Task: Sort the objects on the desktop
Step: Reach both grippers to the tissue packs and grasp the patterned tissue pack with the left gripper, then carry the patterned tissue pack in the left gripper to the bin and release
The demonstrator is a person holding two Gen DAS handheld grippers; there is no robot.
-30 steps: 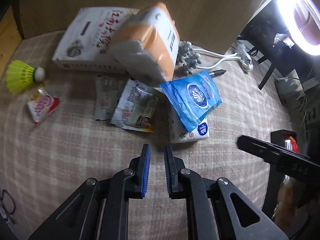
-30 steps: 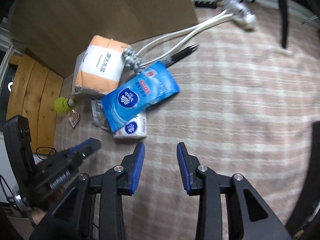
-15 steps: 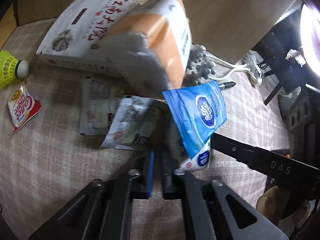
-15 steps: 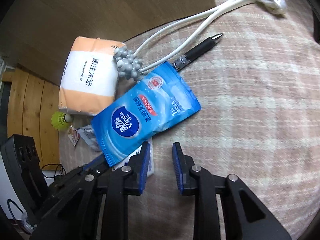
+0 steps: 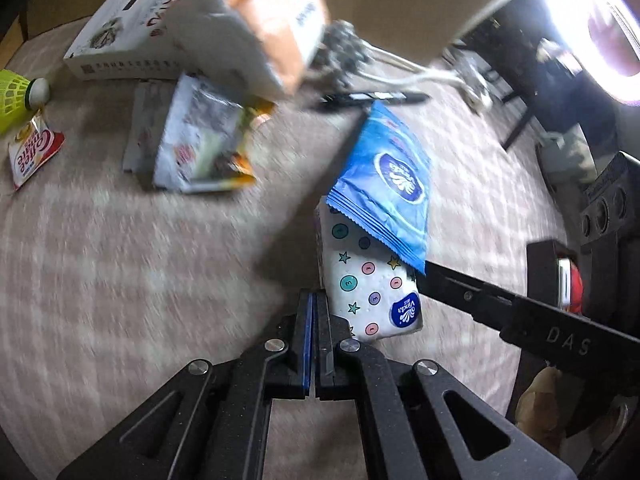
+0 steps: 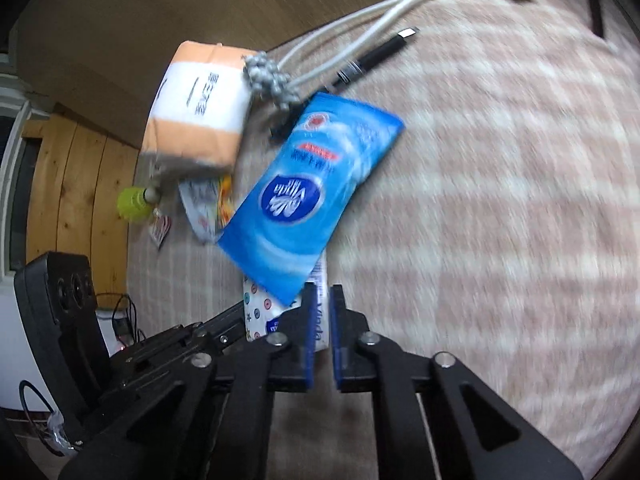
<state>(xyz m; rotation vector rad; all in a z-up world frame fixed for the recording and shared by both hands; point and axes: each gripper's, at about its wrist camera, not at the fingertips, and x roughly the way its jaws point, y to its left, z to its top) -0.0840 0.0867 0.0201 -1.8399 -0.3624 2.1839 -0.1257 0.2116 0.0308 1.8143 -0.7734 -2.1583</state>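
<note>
A white tissue pack with coloured dots (image 5: pixel 370 286) lies on the checked cloth, and a blue Vinda wipes packet (image 5: pixel 386 178) rests on it. My left gripper (image 5: pixel 314 300) is shut with nothing between its pads, just left of the pack's near corner. My right gripper (image 6: pixel 322 294) has closed on the white tissue pack's edge (image 6: pixel 320 280), with the blue packet (image 6: pixel 308 196) just above the fingers. It enters the left wrist view as a black finger (image 5: pixel 480 296) touching the pack from the right.
An orange-and-white tissue brick (image 5: pixel 256 28) leans on a white box (image 5: pixel 132 36). Foil snack packets (image 5: pixel 200 140), a coffee sachet (image 5: pixel 32 152), a yellow shuttlecock (image 5: pixel 16 96), a black pen (image 5: pixel 372 98), grey beads (image 6: pixel 268 76) and white cables (image 6: pixel 384 12) lie around.
Both grippers have moved forward to the white tissue pack and closed. The left pads have come together empty; the right fingers have narrowed onto the pack's edge. The views are motion-blurred.
</note>
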